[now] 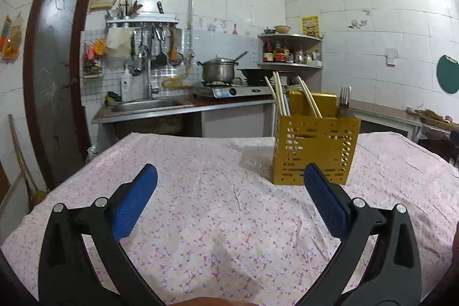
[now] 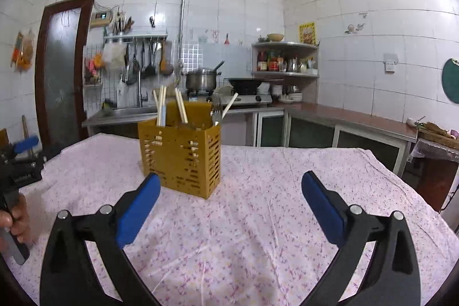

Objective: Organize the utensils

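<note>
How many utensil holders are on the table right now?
1. The yellow perforated utensil holder stands upright on the floral tablecloth, with chopsticks and forks in it. Table areas outside both views could hide more.

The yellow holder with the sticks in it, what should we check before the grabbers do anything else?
1. Left gripper empty and wide open: ok.
2. Right gripper empty and wide open: ok.
3. Yellow holder standing upright on the tablecloth: ok.
4. Chopsticks and forks inside the holder: ok.
5. No loose utensils on the cloth: ok as far as both views show.
6. Sorted into the right compartments: cannot tell.
</note>
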